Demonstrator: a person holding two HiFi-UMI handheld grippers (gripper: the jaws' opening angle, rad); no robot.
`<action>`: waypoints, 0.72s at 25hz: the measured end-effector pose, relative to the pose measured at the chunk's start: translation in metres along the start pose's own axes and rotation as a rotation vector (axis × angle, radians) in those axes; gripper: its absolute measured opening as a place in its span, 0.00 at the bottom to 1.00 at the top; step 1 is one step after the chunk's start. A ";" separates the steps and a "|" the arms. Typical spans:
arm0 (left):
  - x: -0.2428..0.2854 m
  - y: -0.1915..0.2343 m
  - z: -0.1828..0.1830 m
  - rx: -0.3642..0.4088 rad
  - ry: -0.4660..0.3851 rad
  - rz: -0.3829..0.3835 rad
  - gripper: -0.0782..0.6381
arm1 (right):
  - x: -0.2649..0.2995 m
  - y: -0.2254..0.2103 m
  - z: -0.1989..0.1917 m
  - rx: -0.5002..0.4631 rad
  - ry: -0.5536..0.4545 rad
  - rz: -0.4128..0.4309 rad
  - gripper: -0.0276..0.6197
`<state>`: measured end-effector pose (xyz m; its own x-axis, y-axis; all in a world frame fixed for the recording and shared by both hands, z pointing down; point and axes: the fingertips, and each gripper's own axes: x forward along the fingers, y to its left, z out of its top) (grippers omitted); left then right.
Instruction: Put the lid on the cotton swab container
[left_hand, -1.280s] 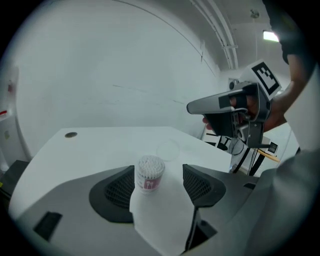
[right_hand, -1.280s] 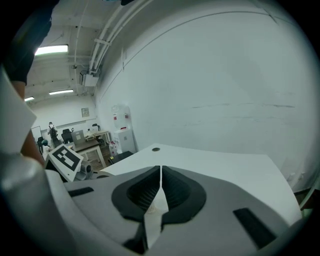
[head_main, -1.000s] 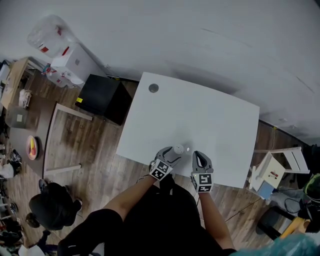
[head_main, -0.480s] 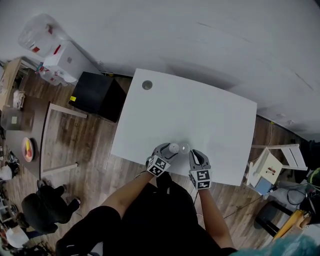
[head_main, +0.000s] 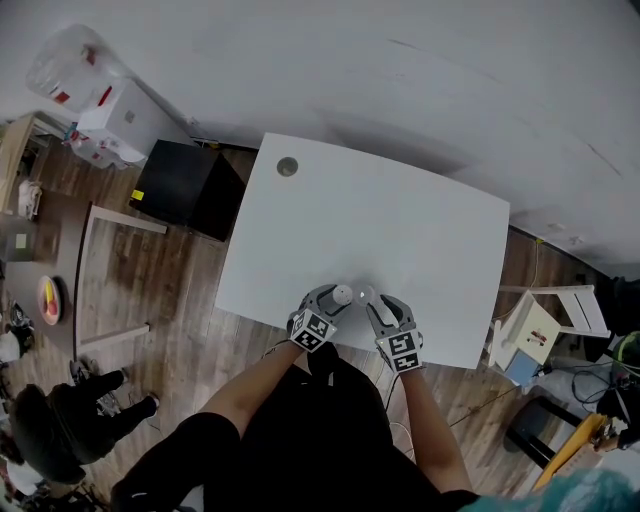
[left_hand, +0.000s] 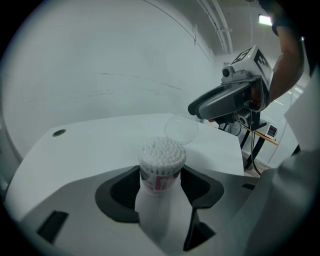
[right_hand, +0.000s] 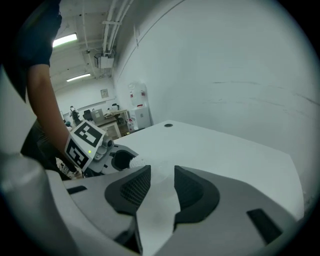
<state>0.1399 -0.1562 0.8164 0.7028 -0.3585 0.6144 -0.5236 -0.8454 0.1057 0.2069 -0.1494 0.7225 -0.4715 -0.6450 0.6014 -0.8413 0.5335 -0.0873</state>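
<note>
Right gripper (head_main: 374, 305) now sits closer to the cotton swab container (left_hand: 160, 165) than a sec ago, and its jaws have just been opening. Left gripper (head_main: 331, 300) hardly shifted; its jaws have just been closing a bit w/ the container between them.

White table (head_main: 400, 230): bare apart from the container, which stands near the edge closest to the person, so both grippers reach it w/o stretching.

Left gripper: jaws wide but around the container body, pads (left_hand: 122, 192) look to touch both sides. Prob. there to steady it upright while the lid goes on.

Right gripper: on the container's right, tips just beside it. Jaws partly apart; only table and a faint clear shape show in the gap, pads (right_hand: 132, 187) press nothing I can see, so it looks like a let-go or regrip.

Container: upright, top uncovered, swab tips exposed.

Lid (left_hand: 181, 129): clear disc, just beside the container on the right gripper's side, under that gripper's tips. Looks tilted rather than flat; can't tell if it rests on the table. Not on the container yet, so capping is still to do.
</note>
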 end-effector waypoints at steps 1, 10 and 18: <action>0.000 0.000 0.000 0.002 0.001 -0.004 0.47 | 0.002 0.003 -0.003 -0.019 0.014 0.016 0.27; 0.000 0.000 -0.002 0.032 0.017 -0.027 0.47 | 0.010 0.015 -0.018 -0.207 0.099 0.102 0.35; 0.000 -0.001 -0.001 0.034 0.016 -0.030 0.47 | 0.012 0.012 -0.018 -0.328 0.119 0.125 0.35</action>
<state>0.1401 -0.1554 0.8172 0.7098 -0.3265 0.6242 -0.4858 -0.8686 0.0980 0.1959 -0.1411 0.7434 -0.5152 -0.5057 0.6920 -0.6405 0.7636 0.0812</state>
